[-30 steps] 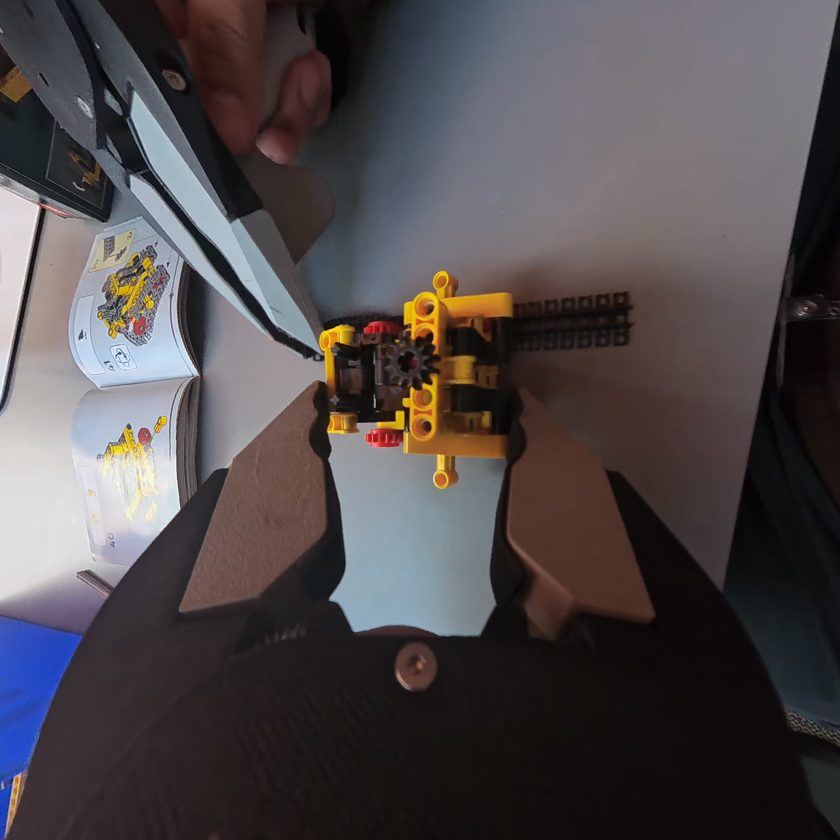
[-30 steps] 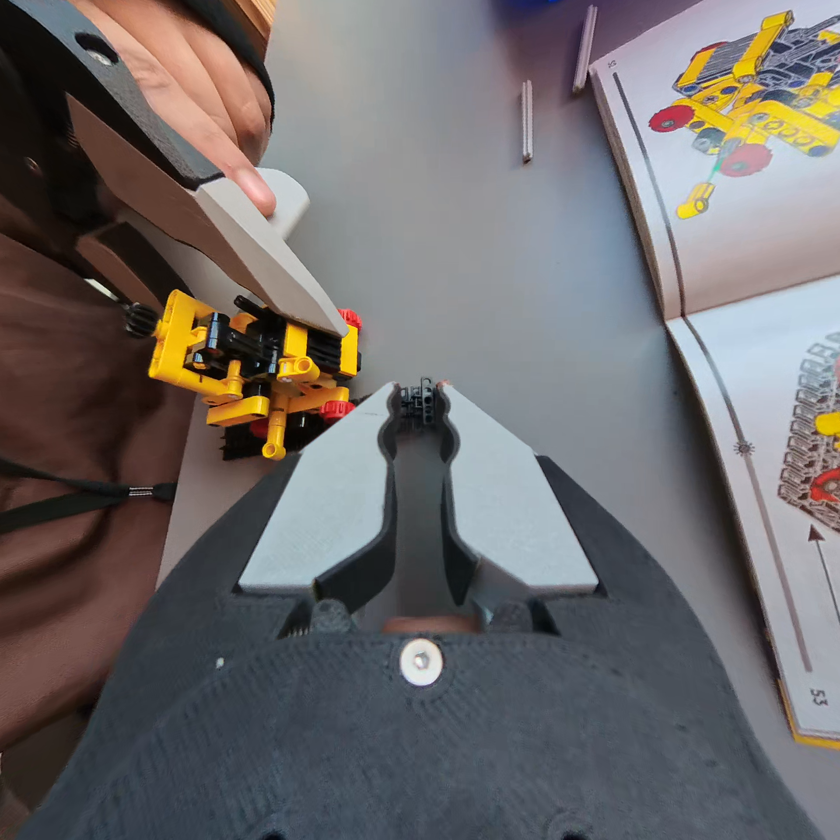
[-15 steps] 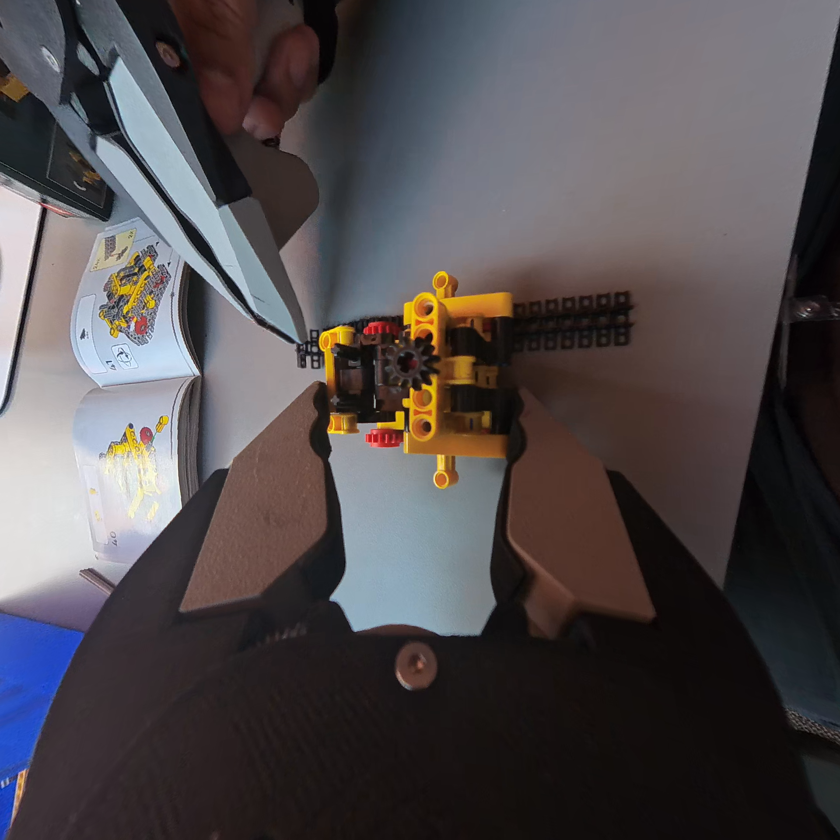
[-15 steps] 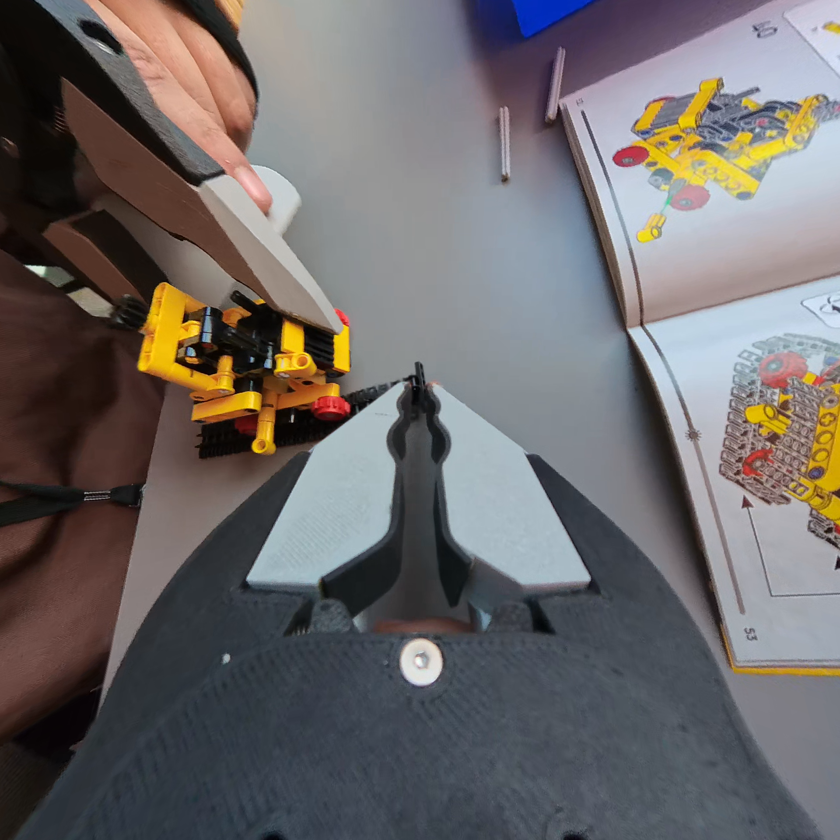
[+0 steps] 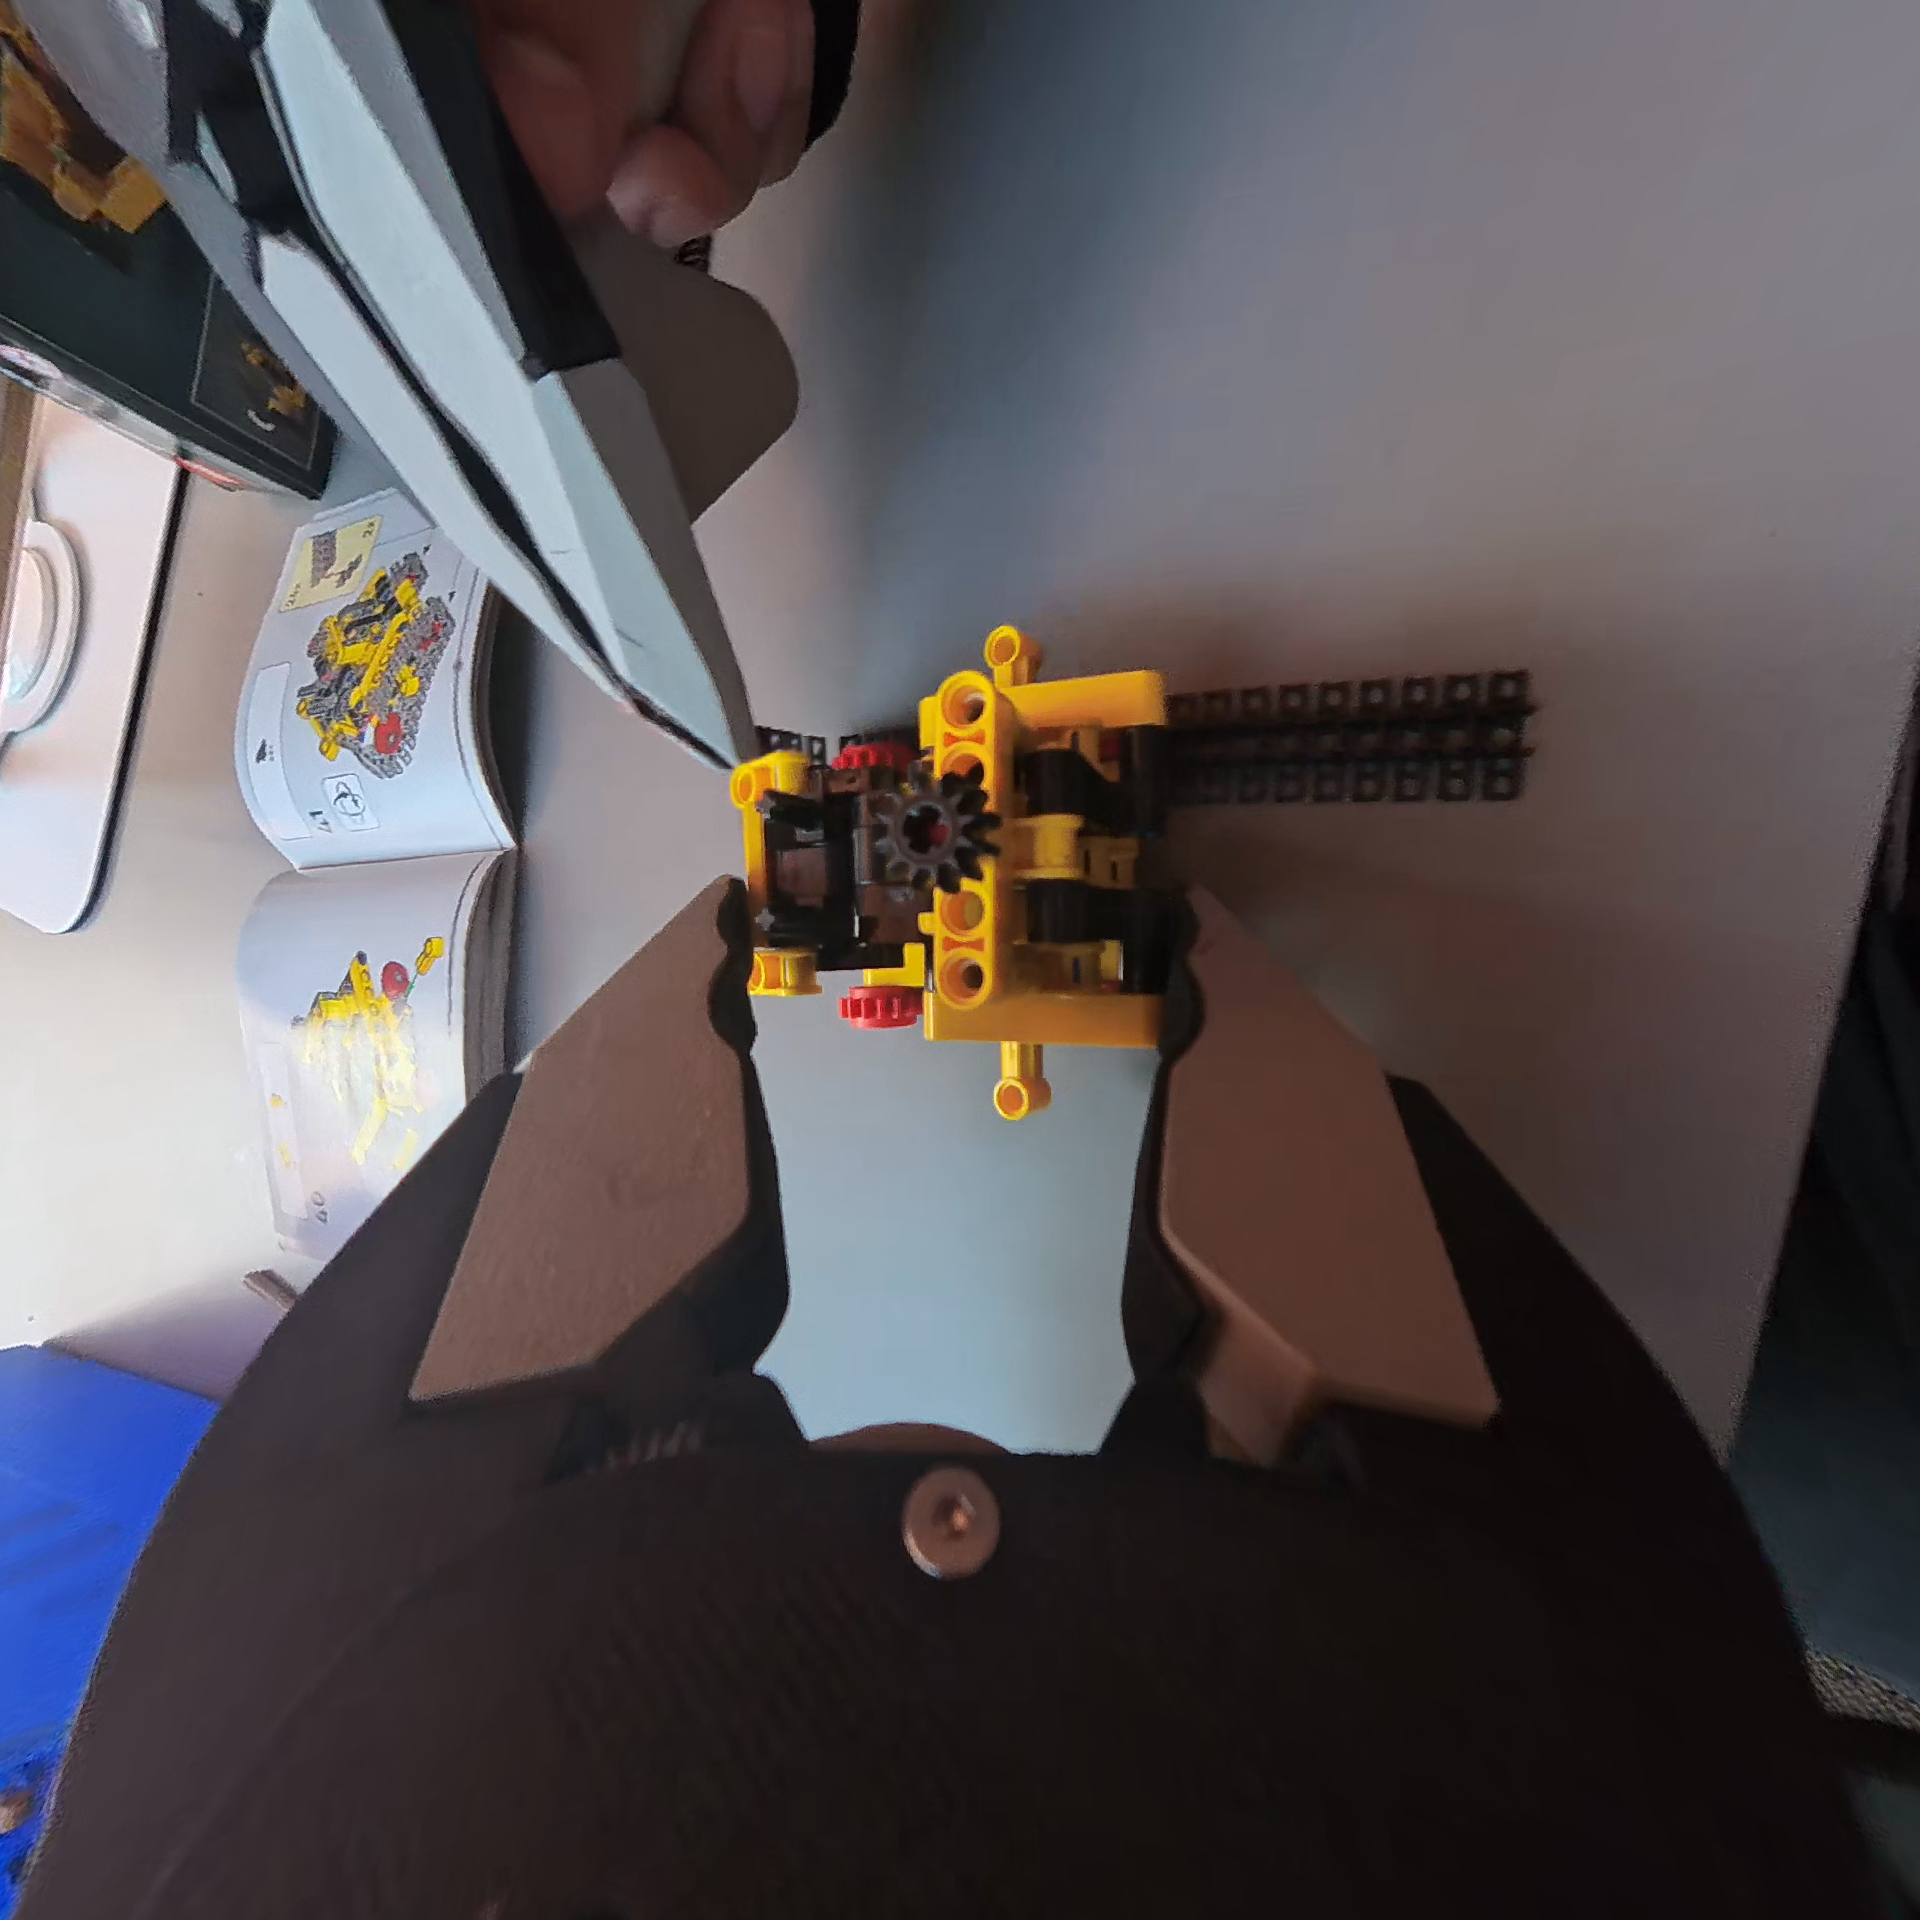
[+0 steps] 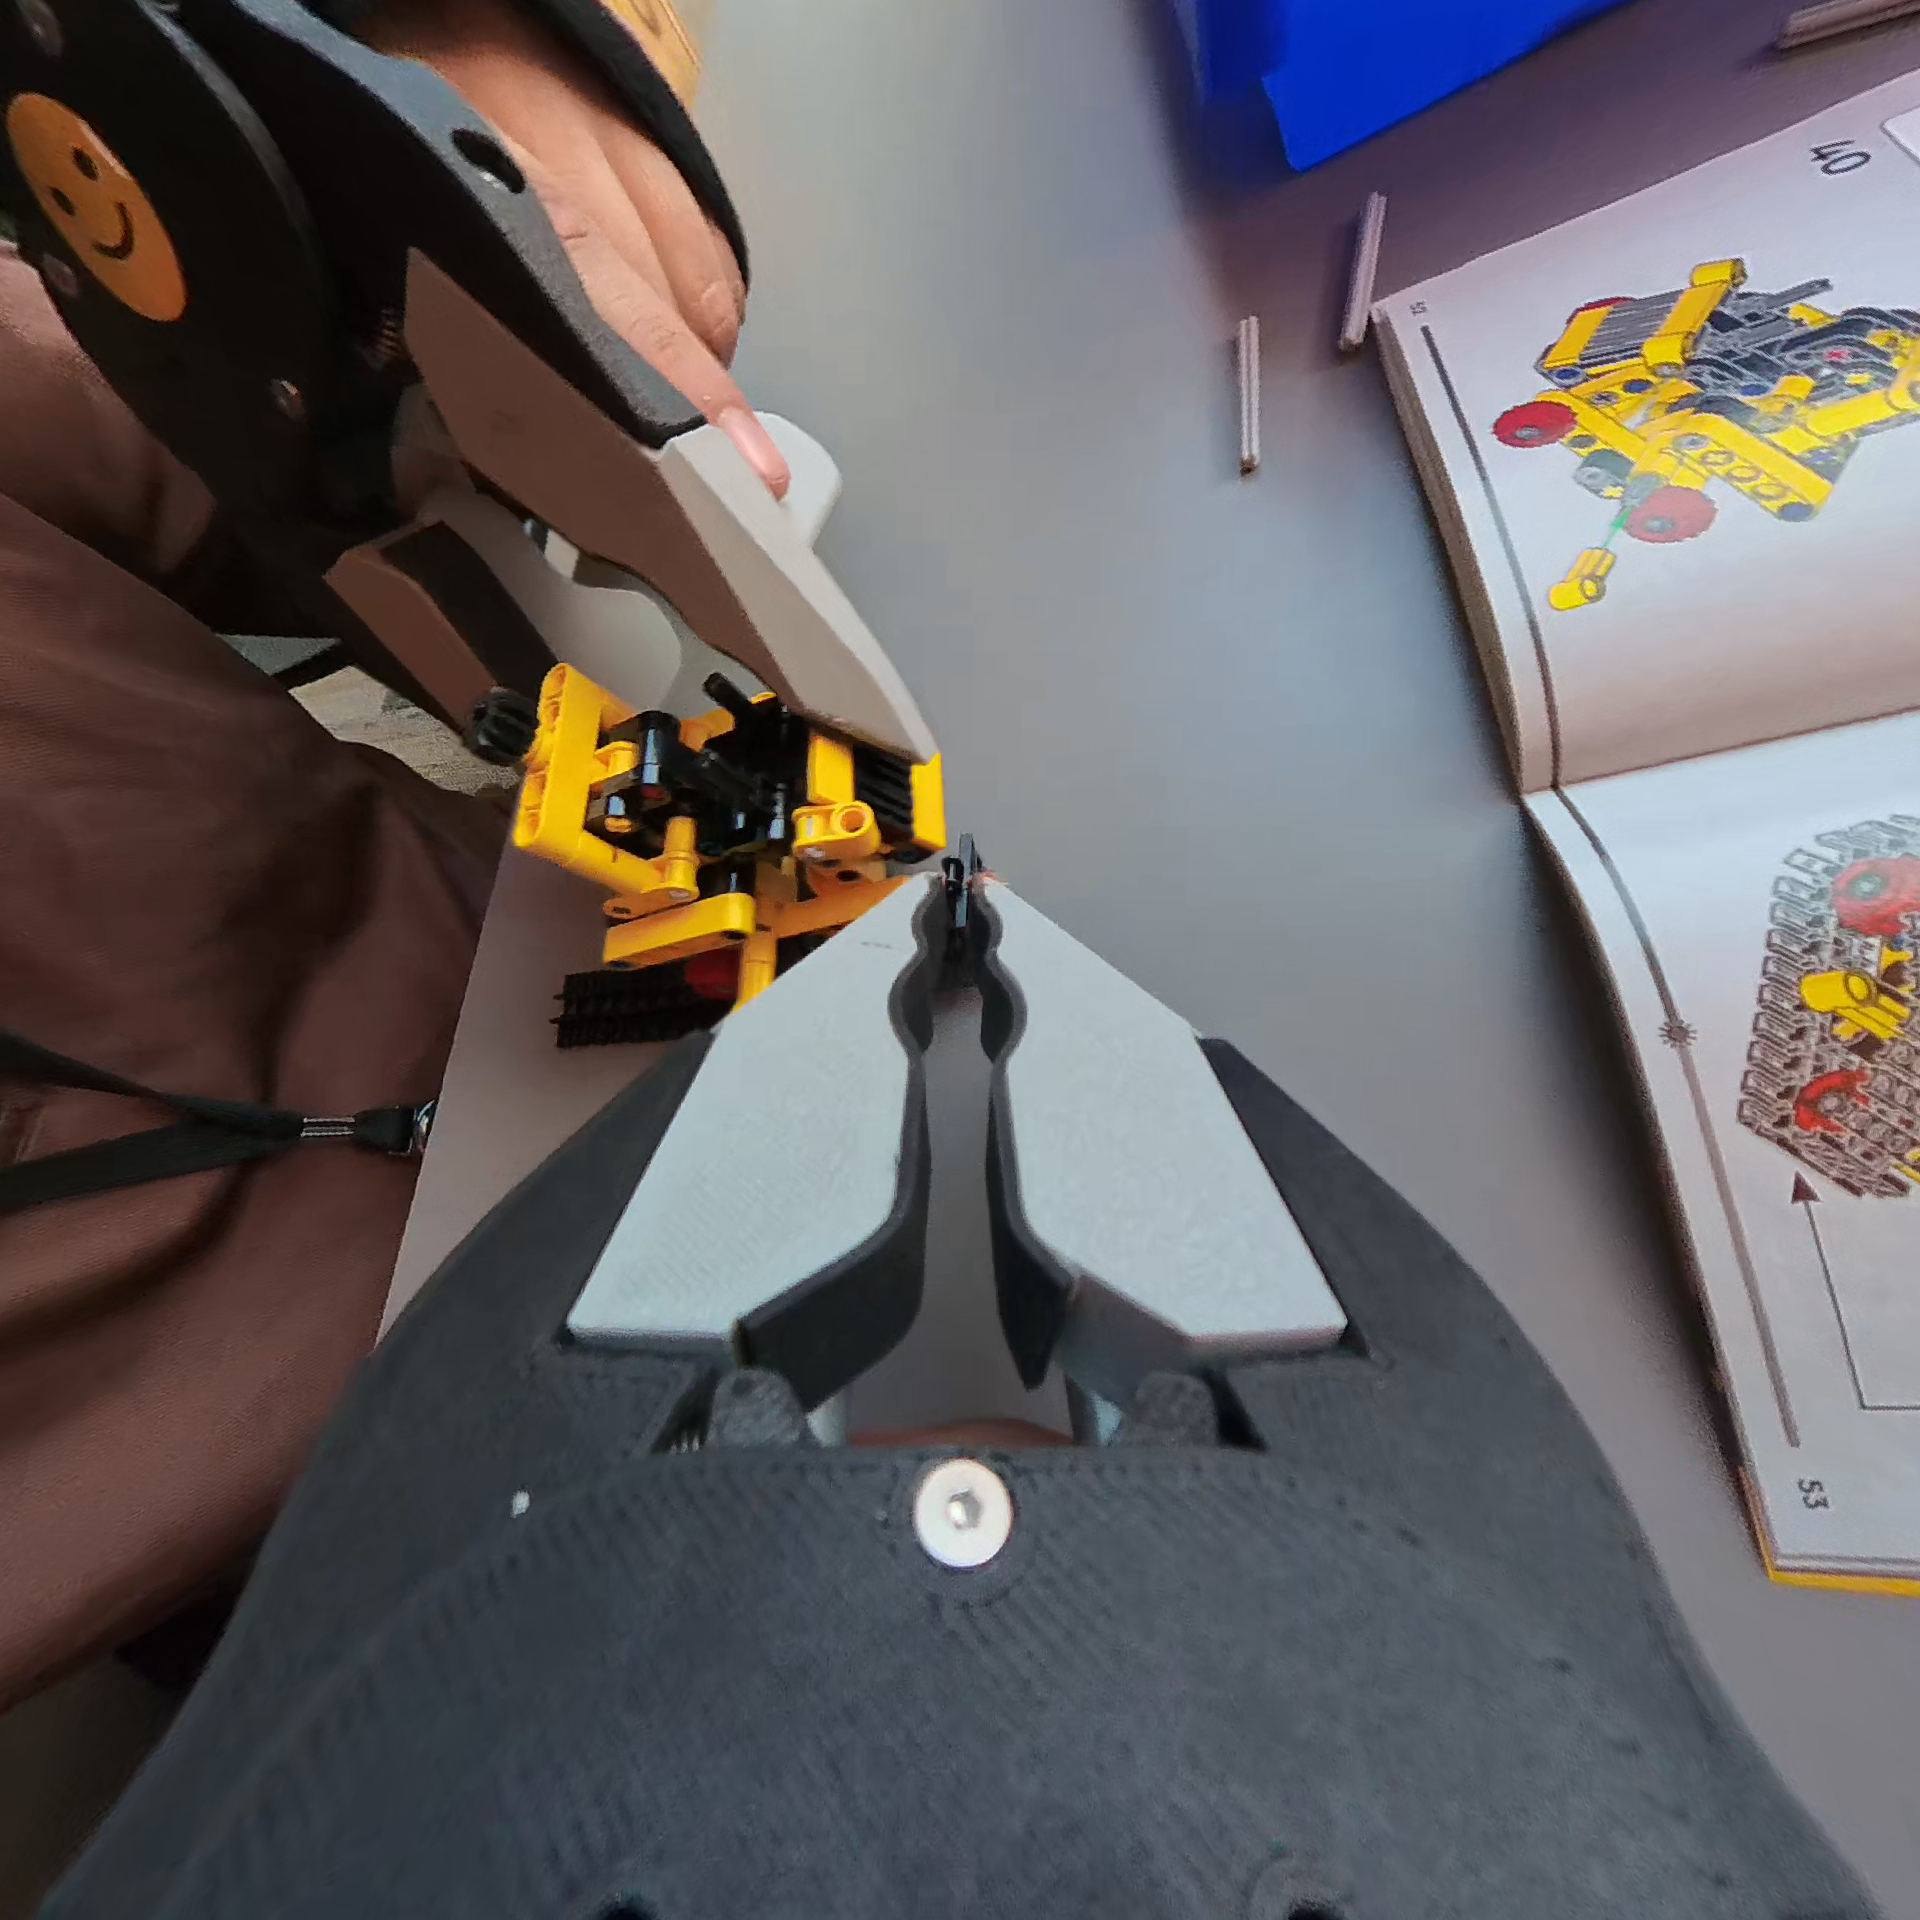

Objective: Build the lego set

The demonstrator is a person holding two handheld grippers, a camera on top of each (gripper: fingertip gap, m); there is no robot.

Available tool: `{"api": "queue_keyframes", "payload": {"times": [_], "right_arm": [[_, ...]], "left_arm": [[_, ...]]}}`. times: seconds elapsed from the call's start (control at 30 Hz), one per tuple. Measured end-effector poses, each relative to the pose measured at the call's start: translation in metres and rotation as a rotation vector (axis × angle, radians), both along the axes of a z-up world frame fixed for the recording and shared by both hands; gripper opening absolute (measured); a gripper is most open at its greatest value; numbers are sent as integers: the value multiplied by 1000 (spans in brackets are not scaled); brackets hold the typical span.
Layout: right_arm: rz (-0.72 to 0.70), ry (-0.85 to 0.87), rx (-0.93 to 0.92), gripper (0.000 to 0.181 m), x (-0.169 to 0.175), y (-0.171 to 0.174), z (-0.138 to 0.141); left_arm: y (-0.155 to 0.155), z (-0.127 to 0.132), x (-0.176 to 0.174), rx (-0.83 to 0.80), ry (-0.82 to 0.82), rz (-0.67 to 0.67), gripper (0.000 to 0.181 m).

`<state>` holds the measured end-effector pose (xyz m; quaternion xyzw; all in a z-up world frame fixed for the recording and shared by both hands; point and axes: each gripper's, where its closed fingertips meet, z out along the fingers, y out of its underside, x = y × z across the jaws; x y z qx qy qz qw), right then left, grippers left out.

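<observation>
The yellow and black lego model with a grey gear and red knobs stands on the grey table. My left gripper is shut on it, one finger on each side. A black track lies behind and under the model. My right gripper is shut on the track's end link, held edge-on just off the model's front. In the left wrist view the right gripper reaches in from the upper left. In the right wrist view a left finger lies over the model, with track showing under it.
An open instruction booklet lies to the right, also in the left wrist view. Two thin grey rods lie near it. A blue bin and a dark box stand farther off. The table edge is close.
My right gripper has closed tighter on the track's end link, turned it edge-on and brought it closer to the model's front. The left gripper and the model have stayed still.
</observation>
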<state>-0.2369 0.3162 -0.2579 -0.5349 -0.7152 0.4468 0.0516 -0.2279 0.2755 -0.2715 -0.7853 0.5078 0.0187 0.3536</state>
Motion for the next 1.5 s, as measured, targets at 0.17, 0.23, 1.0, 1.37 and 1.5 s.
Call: {"api": "queue_keyframes", "payload": {"times": [0.17, 0.23, 1.0, 1.37, 1.5], "right_arm": [[21, 22, 48, 0, 4, -3, -1], [32, 42, 70, 0, 5, -4, -1], [-93, 2, 243, 9, -4, 25, -22], [-58, -30, 58, 11, -3, 11, -23], [-60, -49, -65, 11, -3, 6, -17]], "left_arm": [[4, 0, -2, 5, -12, 10, 77], [4, 0, -3, 4, -16, 11, 77], [10, -1, -3, -2, -24, 12, 77], [10, -1, -3, -5, -31, 18, 77], [9, -1, -3, -5, -37, 11, 77]]}}
